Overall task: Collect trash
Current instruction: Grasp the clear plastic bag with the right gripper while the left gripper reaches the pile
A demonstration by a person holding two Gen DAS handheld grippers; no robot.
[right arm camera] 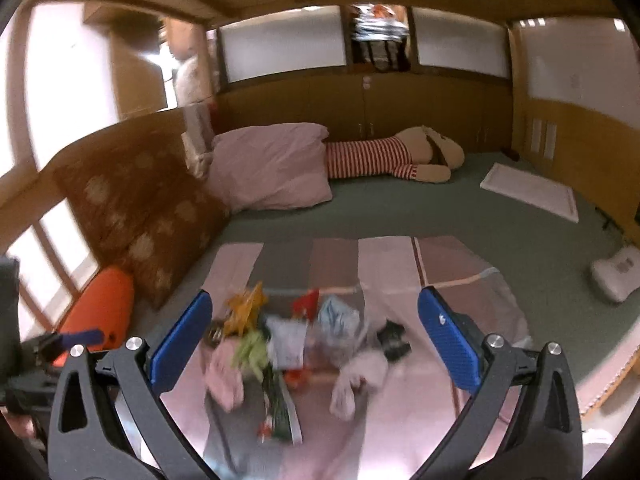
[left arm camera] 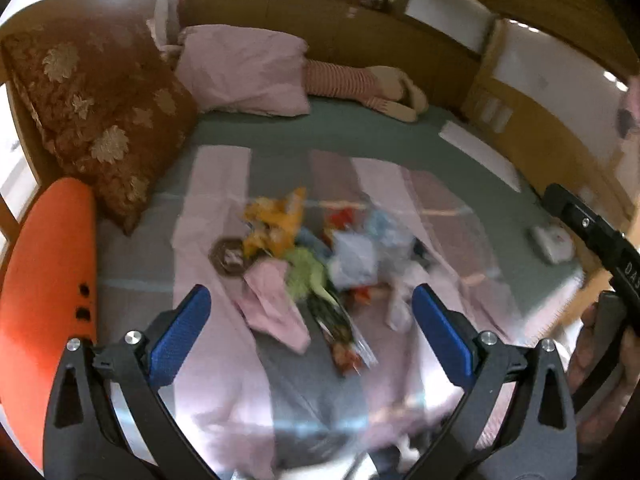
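Note:
A heap of trash (left arm camera: 316, 256) lies on a pink and grey striped blanket (left arm camera: 212, 208) on a bed: yellow wrappers, a green crumpled piece, pink paper, a pale plastic bag, a dark snack packet. My left gripper (left arm camera: 310, 316) hovers open above its near side, nothing between the blue pads. The right wrist view shows the same heap (right arm camera: 296, 344), farther off, with my right gripper (right arm camera: 316, 334) open and empty above it. The right tool's black body (left arm camera: 596, 240) shows at the left view's right edge, held by a hand.
An orange bolster (left arm camera: 48, 288) and a brown floral cushion (left arm camera: 100, 112) line the left side. A pink pillow (right arm camera: 272, 168) and a striped plush toy (right arm camera: 400, 156) lie at the head. A white board (right arm camera: 528, 192) and a small white device (right arm camera: 616, 276) rest on the green sheet, right.

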